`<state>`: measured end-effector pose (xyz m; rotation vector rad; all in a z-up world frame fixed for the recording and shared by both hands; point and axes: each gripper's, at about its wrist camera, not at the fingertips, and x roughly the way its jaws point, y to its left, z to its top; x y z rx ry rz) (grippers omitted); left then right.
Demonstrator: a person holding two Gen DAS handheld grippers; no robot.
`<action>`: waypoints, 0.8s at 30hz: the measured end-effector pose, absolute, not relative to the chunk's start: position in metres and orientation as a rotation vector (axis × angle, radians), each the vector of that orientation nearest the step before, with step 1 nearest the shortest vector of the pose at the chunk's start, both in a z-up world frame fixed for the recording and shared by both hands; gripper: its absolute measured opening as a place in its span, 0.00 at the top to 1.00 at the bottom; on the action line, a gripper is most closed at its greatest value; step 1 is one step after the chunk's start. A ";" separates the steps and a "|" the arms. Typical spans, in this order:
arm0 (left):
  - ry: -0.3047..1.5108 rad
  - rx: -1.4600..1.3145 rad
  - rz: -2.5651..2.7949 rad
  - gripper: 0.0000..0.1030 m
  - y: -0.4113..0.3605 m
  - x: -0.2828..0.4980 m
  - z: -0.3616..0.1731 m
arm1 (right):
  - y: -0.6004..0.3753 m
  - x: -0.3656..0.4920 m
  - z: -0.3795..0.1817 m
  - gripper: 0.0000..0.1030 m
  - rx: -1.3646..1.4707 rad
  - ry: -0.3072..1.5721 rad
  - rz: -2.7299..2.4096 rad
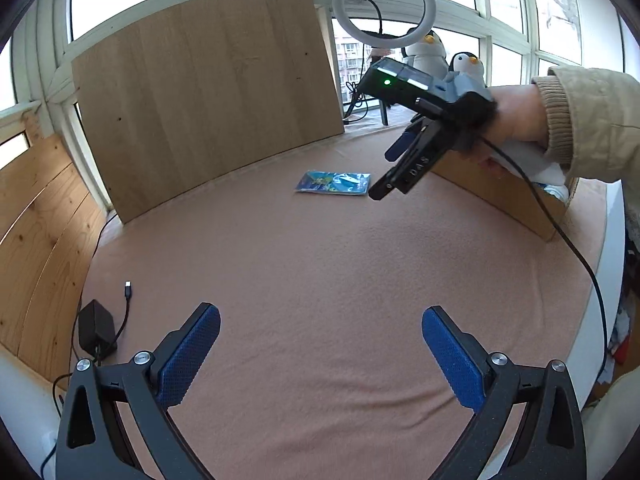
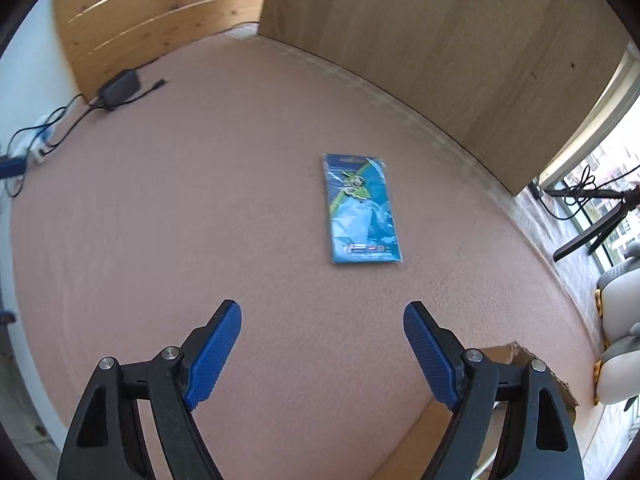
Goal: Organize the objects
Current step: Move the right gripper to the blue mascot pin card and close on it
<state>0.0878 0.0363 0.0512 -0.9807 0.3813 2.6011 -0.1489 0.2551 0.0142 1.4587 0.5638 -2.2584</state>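
A flat blue packet [image 2: 362, 210] with a cartoon print lies on the pink cloth, also in the left wrist view [image 1: 334, 182] at the far middle. My right gripper [image 2: 322, 314] is open and empty, held above the cloth short of the packet; in the left wrist view it [image 1: 386, 176] hangs in the air just right of the packet. My left gripper [image 1: 320, 316] is open and empty over the near part of the cloth. A cardboard box [image 1: 504, 192] with white items in it stands at the right, under the right hand.
A large wooden board [image 1: 208, 92] leans upright behind the cloth. A black power adapter [image 1: 96, 326] with cables lies at the left edge. A ring light [image 1: 384, 2] and penguin plush toys [image 1: 468, 64] stand by the window. The box's corner [image 2: 516, 356] shows under the right gripper.
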 end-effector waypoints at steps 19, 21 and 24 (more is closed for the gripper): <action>0.334 -1.043 2.634 0.01 0.018 0.092 0.028 | 0.252 -0.200 -0.023 0.49 1.558 0.451 -2.183; 0.334 -1.050 2.628 0.01 0.019 0.091 0.026 | 0.250 -0.197 -0.023 0.50 1.553 0.467 -2.189; 0.345 -1.052 2.619 0.01 0.018 0.088 0.024 | 0.251 -0.194 -0.023 0.50 1.548 0.463 -2.188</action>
